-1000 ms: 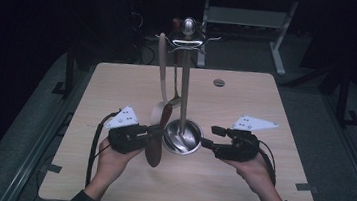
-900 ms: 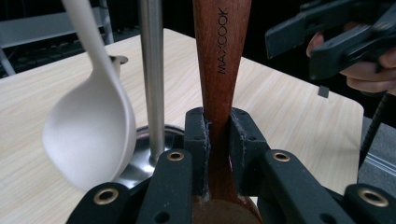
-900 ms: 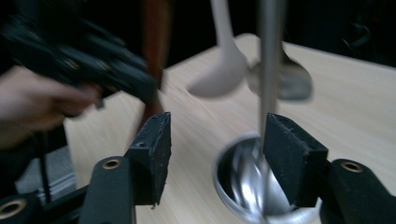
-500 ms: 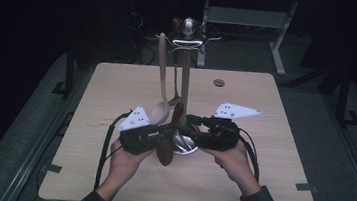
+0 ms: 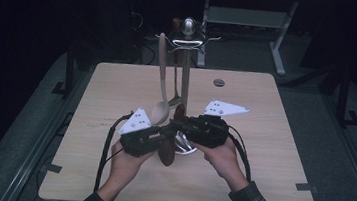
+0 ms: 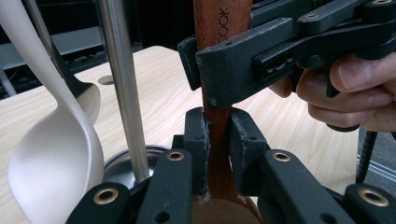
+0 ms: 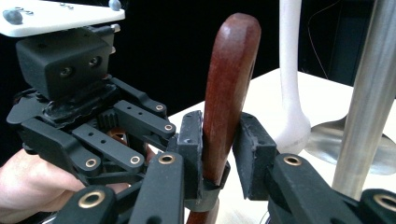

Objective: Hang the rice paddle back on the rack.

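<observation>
Your pale wooden table (image 5: 117, 89) carries the steel utensil stand (image 5: 185, 76), the landmark here: a polished upright pole on a round dished base, with a hooked crown at the top. From that crown, on the stand's left side, a long cream-coloured ladle (image 5: 160, 86) hangs with its bowl down near the base, and a grey metal spoon (image 5: 175, 87) hangs between it and the pole.

Just in front of the stand's base, you hold a dark reddish-brown wooden spoon (image 5: 167, 147) upright between both tools, its handle end up and its broad end below your hands.

Your left gripper (image 5: 162, 136), to the left of the base, pinches the spoon's handle low down; its pads (image 6: 198, 140) press the wood from both sides. Your right gripper (image 5: 176, 125), to the right of the base, has just been closing its jaws around the same handle higher up, near the rounded end; one pad (image 7: 191, 149) lies against the wood, while the other (image 7: 252, 154) stands slightly off it.
</observation>
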